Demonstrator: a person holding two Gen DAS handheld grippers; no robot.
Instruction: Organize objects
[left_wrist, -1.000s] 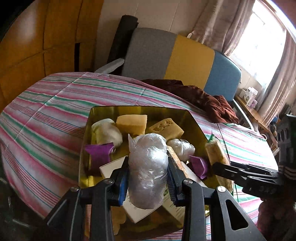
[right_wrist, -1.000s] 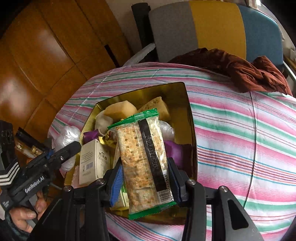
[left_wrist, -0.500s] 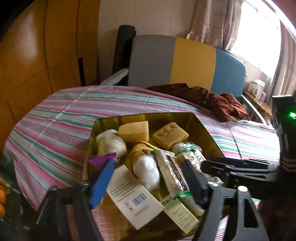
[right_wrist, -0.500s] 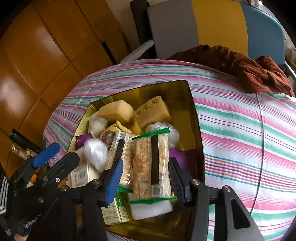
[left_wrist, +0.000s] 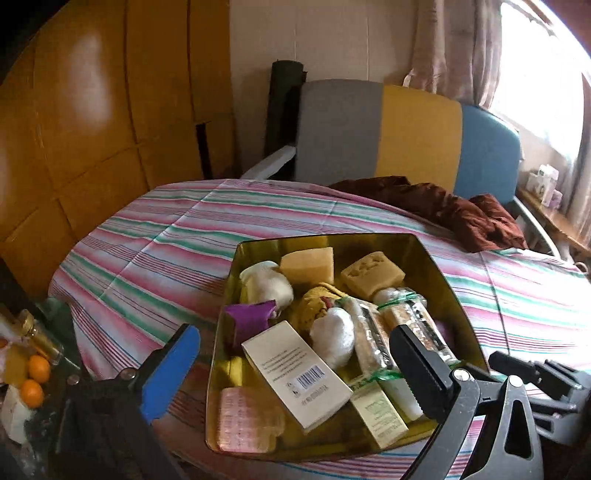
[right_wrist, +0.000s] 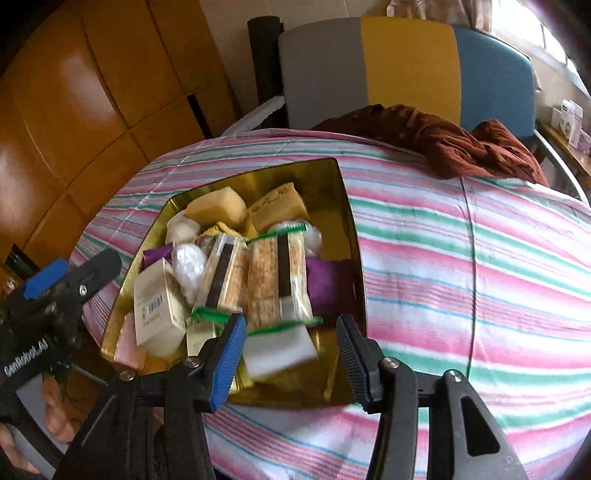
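Both loads are down now: a second back my left tongs were clamped on the plastic-wrapped white bundle (left_wrist: 331, 339) and my right on a cracker pack (right_wrist: 277, 275), and both now lie in the gold tin (left_wrist: 448, 291).

From the left wrist, the left gripper (left_wrist: 295, 363) has just been opening, spread wide with nothing between the jaws. The tin sits on the striped tablecloth (left_wrist: 155, 236), crammed with soap bars, purple packets and a white box (left_wrist: 295, 373).

From the right wrist, the right gripper (right_wrist: 291, 350) has let go too, jaws apart and clear of the pack. I'd back both straight out so the piled stuff doesn't catch.
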